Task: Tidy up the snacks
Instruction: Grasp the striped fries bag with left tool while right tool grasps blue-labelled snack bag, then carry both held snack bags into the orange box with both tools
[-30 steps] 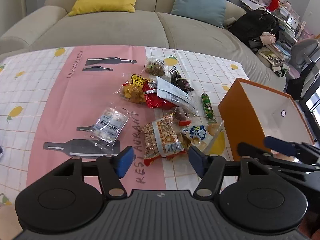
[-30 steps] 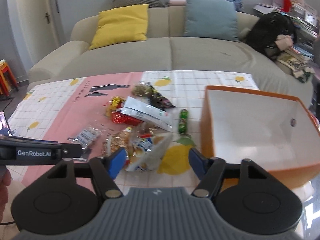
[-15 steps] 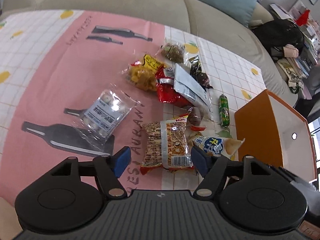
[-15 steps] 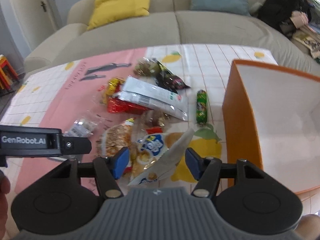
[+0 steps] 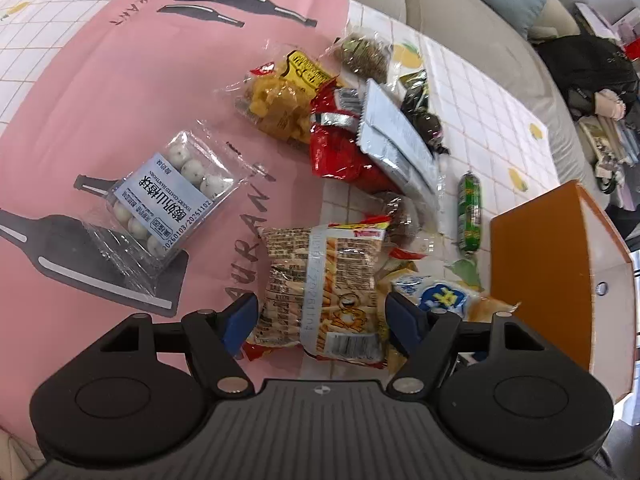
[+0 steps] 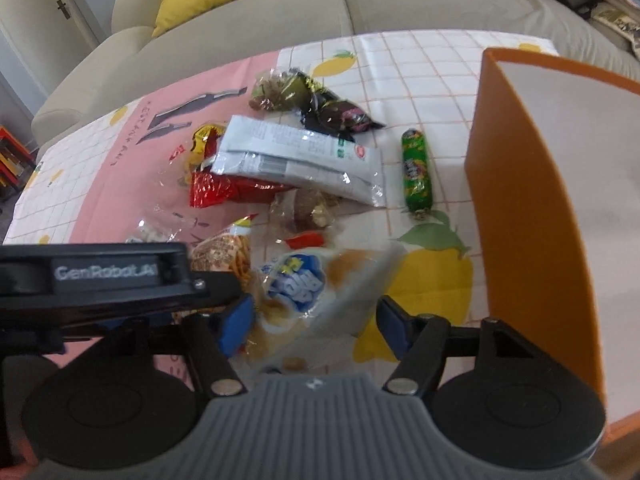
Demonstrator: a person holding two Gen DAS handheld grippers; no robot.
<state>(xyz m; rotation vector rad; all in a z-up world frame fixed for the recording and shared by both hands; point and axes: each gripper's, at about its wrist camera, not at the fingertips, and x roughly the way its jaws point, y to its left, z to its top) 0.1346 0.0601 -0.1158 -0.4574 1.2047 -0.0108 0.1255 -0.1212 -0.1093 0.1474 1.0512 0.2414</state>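
Left gripper (image 5: 318, 322) points steeply down, jaws wide apart, having just been opening. Right gripper (image 6: 314, 322) tilts down beside it, jaws parted.

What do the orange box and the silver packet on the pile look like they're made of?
Orange box: looks like rigid board or plastic, matte; flat straight walls, white inside, no glare. Silver packet: likely metallised foil film, glossy; crinkled, crimped ends, bright reflections.
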